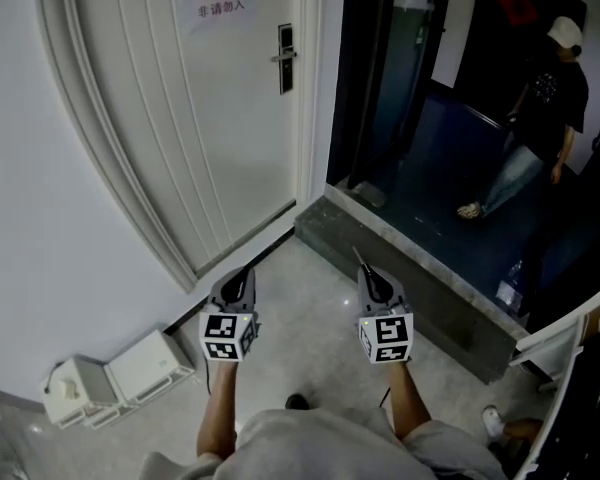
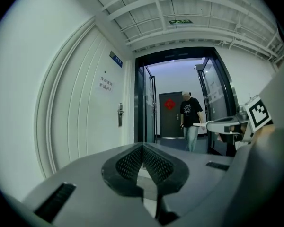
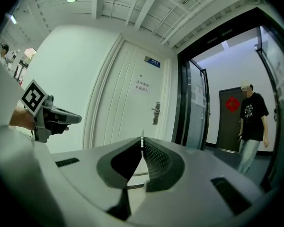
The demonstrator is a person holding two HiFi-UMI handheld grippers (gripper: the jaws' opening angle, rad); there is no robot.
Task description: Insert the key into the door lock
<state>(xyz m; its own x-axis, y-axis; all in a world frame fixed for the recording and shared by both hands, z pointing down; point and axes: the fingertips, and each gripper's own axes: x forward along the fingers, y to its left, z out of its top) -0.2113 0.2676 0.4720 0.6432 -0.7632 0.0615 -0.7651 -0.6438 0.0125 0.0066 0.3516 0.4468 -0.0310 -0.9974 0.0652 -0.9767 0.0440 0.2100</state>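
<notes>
White and panelled, the door (image 1: 180, 118) stands ahead, its lock (image 1: 285, 58) near the right edge, well apart from both tools. The right tool (image 3: 142, 148) is clenched on the key (image 3: 142, 139), a thin metal sliver at its tips. The left tool (image 2: 143, 148) is clenched on nothing. This looks like the approach step; next, the key's tip must come up level with the keyhole.

Pale, glossy grey floor (image 1: 315, 313) runs up to a dark stone threshold (image 1: 420, 283), with a dark blue floor (image 1: 450, 168) beyond it. Two white boxy units (image 1: 120, 378) sit side by side against the wall at lower left. On the blue floor a person (image 1: 540, 108) stands, and a small bottle (image 1: 509, 290) sits near the threshold.
</notes>
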